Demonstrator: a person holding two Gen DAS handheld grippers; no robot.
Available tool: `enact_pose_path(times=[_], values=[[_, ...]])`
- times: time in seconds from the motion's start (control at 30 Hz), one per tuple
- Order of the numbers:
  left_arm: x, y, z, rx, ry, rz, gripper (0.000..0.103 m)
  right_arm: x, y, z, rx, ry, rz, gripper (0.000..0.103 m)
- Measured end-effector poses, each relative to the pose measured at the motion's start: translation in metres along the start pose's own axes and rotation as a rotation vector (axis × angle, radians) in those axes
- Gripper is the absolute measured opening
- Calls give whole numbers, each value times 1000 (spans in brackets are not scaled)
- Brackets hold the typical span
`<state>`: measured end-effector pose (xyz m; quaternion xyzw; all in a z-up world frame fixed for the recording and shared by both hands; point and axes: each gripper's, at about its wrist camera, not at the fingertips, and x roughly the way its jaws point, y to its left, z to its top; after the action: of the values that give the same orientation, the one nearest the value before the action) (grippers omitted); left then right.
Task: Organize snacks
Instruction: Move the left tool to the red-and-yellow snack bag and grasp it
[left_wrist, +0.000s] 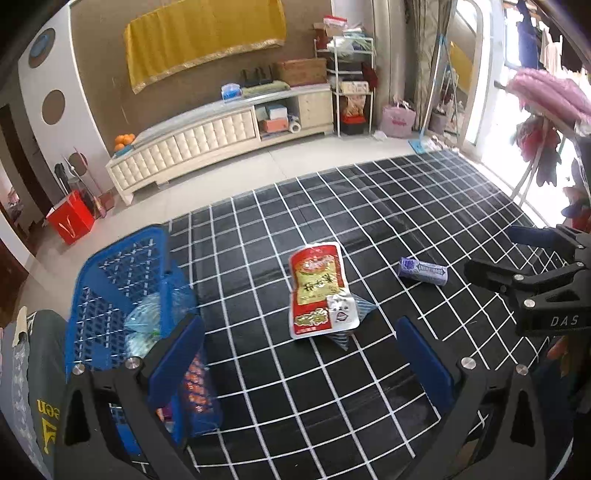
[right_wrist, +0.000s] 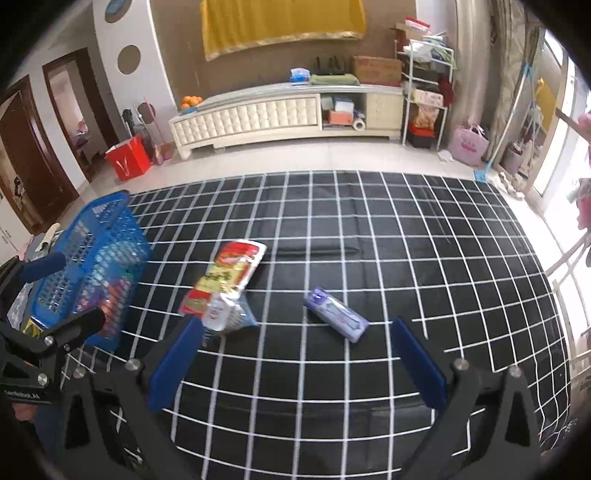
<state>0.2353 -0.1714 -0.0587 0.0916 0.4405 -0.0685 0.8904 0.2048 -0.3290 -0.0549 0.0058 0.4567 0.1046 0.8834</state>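
A red snack packet (left_wrist: 317, 284) (right_wrist: 231, 267) lies mid-mat, and a small silver-white packet (left_wrist: 341, 314) (right_wrist: 218, 314) rests on its near end over a bluish wrapper. To their right sits a purple pack (left_wrist: 423, 271) (right_wrist: 336, 319) on its own. The blue mesh basket (left_wrist: 110, 280) (right_wrist: 107, 201) stands at the left, with several snacks inside. My left gripper (left_wrist: 301, 354) (right_wrist: 83, 288) is open beside the basket, its fingers framing the red packet from short of it. Nothing is held by my open right gripper (right_wrist: 297, 354) (left_wrist: 495, 254), which hovers just short of the purple pack.
The snacks lie on a black mat with a white grid (left_wrist: 369, 221) (right_wrist: 369, 240). Past its far edge come pale floor tiles, a red bag (right_wrist: 127, 158) and a long cream cabinet (right_wrist: 280, 110). A clothes rack with pink items (left_wrist: 546, 96) stands at the right.
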Motion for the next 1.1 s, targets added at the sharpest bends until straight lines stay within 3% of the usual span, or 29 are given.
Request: enact_pose_path(times=[0.2, 0.33, 0.63, 0.93, 0.97, 1.1], values=[[37, -8, 9, -26, 70, -59, 103, 24, -17, 0, 6, 24, -13, 103], [67, -14, 15, -8, 119, -57, 103, 36, -24, 2, 2, 28, -25, 103], [134, -6, 35, -73, 206, -123, 103, 72, -48, 9, 50, 63, -35, 103], [186, -5, 38, -76, 290, -120, 103, 93, -58, 6, 77, 102, -7, 103], [192, -5, 37, -74, 299, -118, 102, 95, -59, 6, 83, 108, 1, 103], [212, -1, 31, -78, 363, -147, 76, 94, -59, 6, 85, 109, 17, 103]])
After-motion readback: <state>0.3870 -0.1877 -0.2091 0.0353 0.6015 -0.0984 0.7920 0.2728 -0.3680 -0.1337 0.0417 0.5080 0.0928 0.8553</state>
